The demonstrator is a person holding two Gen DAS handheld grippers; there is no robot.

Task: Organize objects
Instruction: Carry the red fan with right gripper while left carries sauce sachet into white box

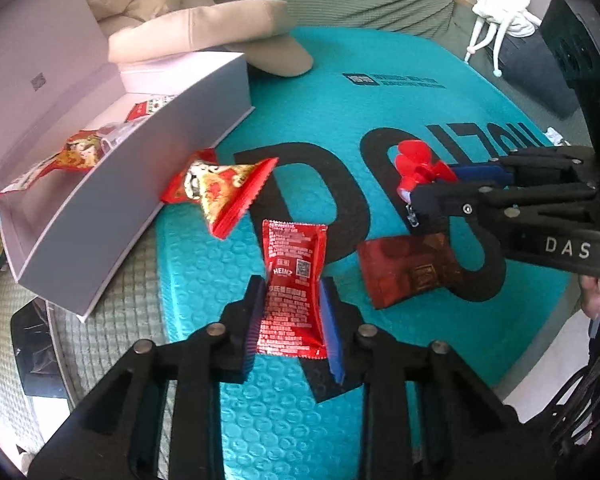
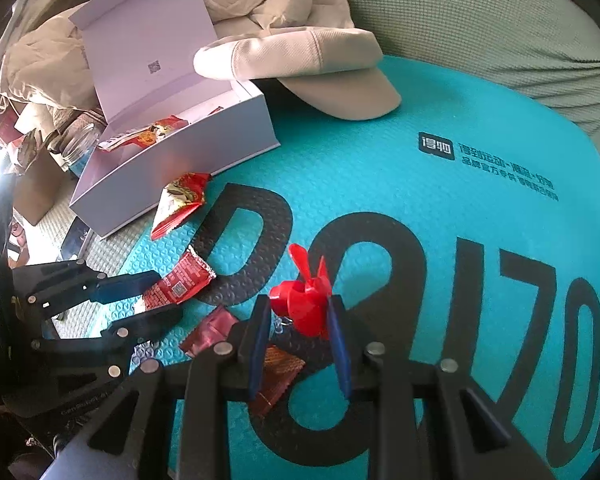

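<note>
In the left wrist view, our left gripper (image 1: 293,312) squeezes a Heinz ketchup packet (image 1: 294,280) above the teal mailer (image 1: 380,112). Some snacks already lie in the white box (image 1: 112,204). One snack packet (image 1: 220,188) and a brown packet (image 1: 404,272) wait outside.

In the right wrist view, our right gripper (image 2: 300,334) pinches a red toy propeller (image 2: 305,300).

Both black two-finger grippers clamped on held items.

Left gripper (image 1: 290,312), lower centre of its wrist view, pinches a red Heinz ketchup sachet (image 1: 294,280). Right gripper (image 2: 300,320), lower centre of its view, squeezes a small red plastic propeller toy (image 2: 302,304).
</note>
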